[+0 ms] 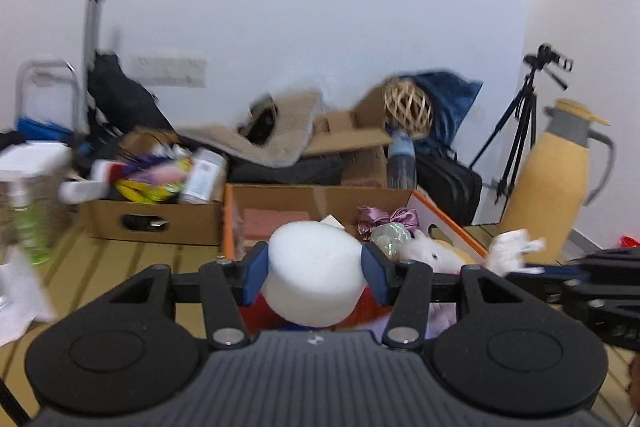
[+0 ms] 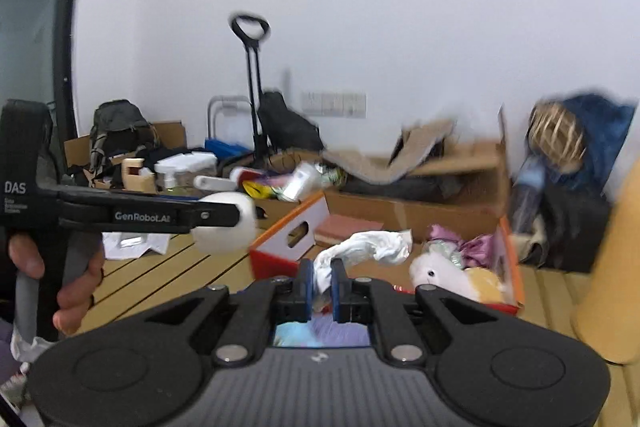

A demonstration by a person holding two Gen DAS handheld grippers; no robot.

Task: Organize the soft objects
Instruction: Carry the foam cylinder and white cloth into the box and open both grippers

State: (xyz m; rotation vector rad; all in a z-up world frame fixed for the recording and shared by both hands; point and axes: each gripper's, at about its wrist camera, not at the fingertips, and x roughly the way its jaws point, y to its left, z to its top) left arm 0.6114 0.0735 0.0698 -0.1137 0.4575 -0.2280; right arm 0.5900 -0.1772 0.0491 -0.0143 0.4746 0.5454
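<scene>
My left gripper is shut on a white foam puck, the blue pads pressing its two sides. From the right wrist view that left gripper shows side-on with the puck, held by a person's hand. My right gripper is shut on a crumpled white cloth, which sticks up from the pads. In the left wrist view the same cloth hangs at the right gripper. Both hang over an orange-rimmed box holding a pink plush and purple satin fabric.
A yellow thermos jug stands at the right on the slatted wooden table. Cardboard boxes full of clutter sit behind the orange box. A green bottle is at the left and a tripod stands by the wall.
</scene>
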